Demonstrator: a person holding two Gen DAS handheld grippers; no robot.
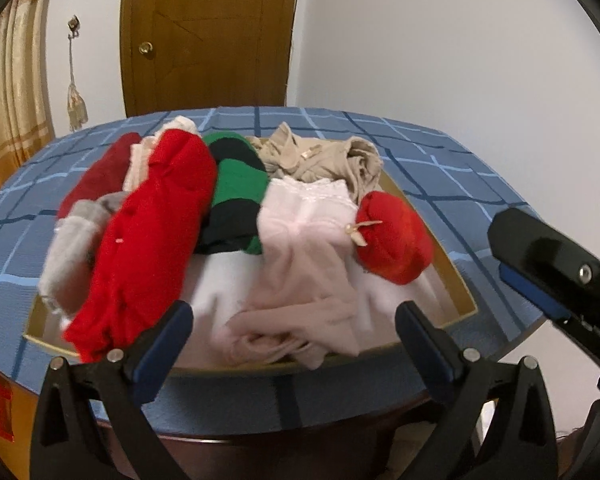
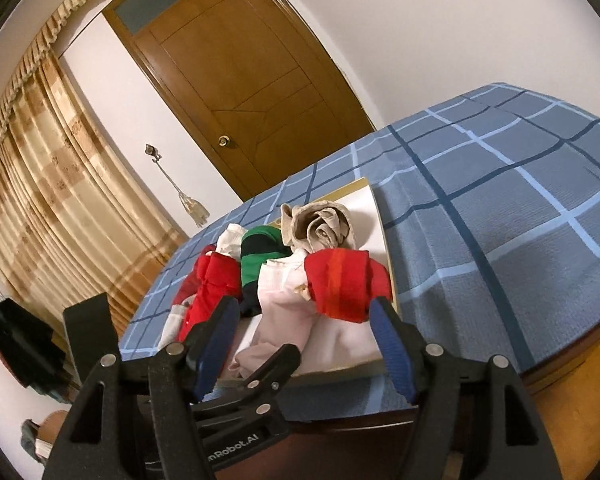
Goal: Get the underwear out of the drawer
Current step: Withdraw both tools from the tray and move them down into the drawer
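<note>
Both my grippers hang just short of the drawer's (image 1: 452, 300) near rim: left gripper (image 1: 294, 322) jaws spread wide, right gripper (image 2: 302, 316) about half open, nothing in either. I'd call this the pick-selection step, no garment out yet. Pale pink underwear (image 1: 300, 240) lies closest, draped over the rim; next move needs one pad under a fold, not the red roll (image 1: 394, 236) beyond it.

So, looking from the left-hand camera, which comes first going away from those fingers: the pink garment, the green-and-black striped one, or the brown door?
1. Pink garment: nearest, lying in the tray just ahead of the left gripper, whose fingers are apart.
2. Green-and-black striped garment: farther back, mid-pile, a little left.
3. Brown door: farthest, in the wall behind the bed.
</note>
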